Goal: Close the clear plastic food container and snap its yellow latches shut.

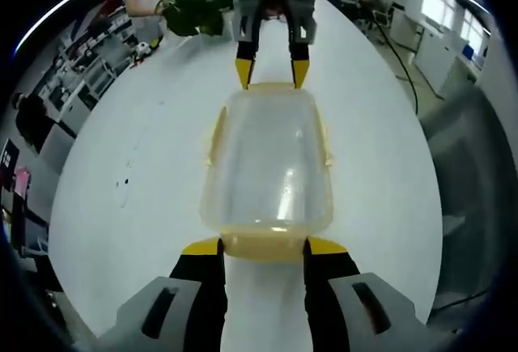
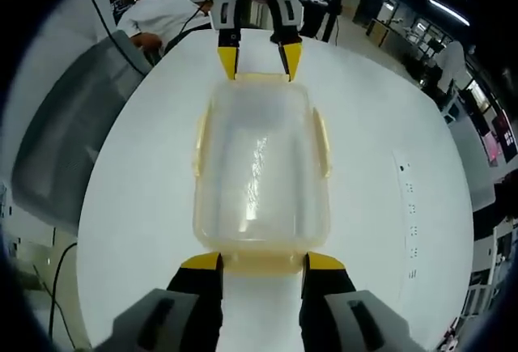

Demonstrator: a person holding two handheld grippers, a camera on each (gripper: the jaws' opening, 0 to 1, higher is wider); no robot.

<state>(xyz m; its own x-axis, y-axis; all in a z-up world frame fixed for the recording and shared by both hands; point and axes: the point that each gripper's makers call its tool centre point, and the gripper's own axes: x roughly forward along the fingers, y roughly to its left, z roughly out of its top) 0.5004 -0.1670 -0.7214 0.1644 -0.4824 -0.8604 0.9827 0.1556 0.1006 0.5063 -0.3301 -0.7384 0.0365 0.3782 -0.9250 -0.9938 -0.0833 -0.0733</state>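
Left gripper (image 1: 263, 247) and right gripper (image 2: 263, 261) have jaws apart, flanking opposite end latches of the lidded clear container (image 1: 269, 166) on the white desk (image 1: 146, 174); contents indiscernible.

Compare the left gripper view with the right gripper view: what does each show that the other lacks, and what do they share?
Left gripper view alone: a leafy green plant at the table's far end.

Right gripper view alone: a person in a white shirt seated beyond the table, and a row of small dark marks on the tabletop.

Shared: the clear plastic container with its lid on, lying on the white table, with a gripper at each short end, near and far.
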